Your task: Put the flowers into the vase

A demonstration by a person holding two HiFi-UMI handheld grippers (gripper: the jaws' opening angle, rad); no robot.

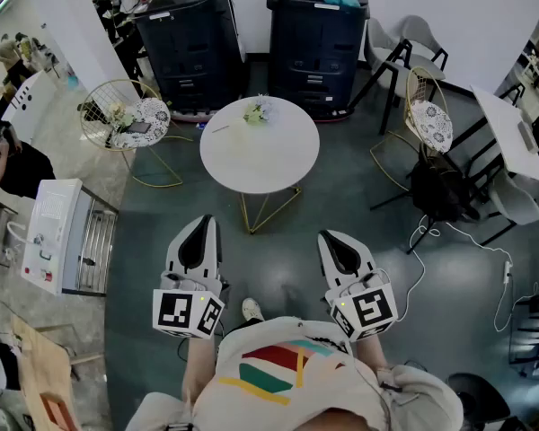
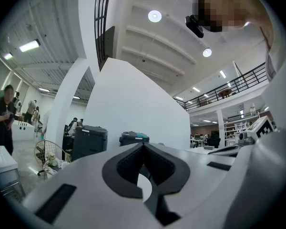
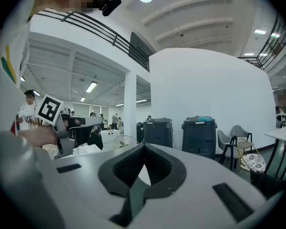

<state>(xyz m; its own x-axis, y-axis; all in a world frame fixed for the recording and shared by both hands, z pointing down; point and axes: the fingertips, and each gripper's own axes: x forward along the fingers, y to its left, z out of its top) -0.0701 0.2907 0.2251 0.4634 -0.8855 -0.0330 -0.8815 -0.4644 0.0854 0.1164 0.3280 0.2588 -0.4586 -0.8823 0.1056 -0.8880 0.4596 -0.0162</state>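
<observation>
A round white table [image 1: 260,155] stands a few steps ahead on the grey floor. On its far edge sits a small pale-green bunch of flowers [image 1: 256,111]; whether a vase is with it I cannot tell. A thin stem [image 1: 220,128] lies to its left. More white flowers [image 1: 119,113] rest on the wire chair [image 1: 126,126] at the left, and these flowers [image 2: 50,160] also show in the left gripper view. My left gripper [image 1: 202,224] [image 2: 144,144] and right gripper [image 1: 334,239] [image 3: 144,146] are held level near my body, far from the table. Both are shut and hold nothing.
Two dark machines [image 1: 189,39] [image 1: 316,34] stand against the back wall. A second wire chair [image 1: 427,119] and a black bag [image 1: 436,187] are at the right, beside a white desk [image 1: 512,137]. A white appliance [image 1: 49,232] stands left. Cables [image 1: 458,236] trail on the floor.
</observation>
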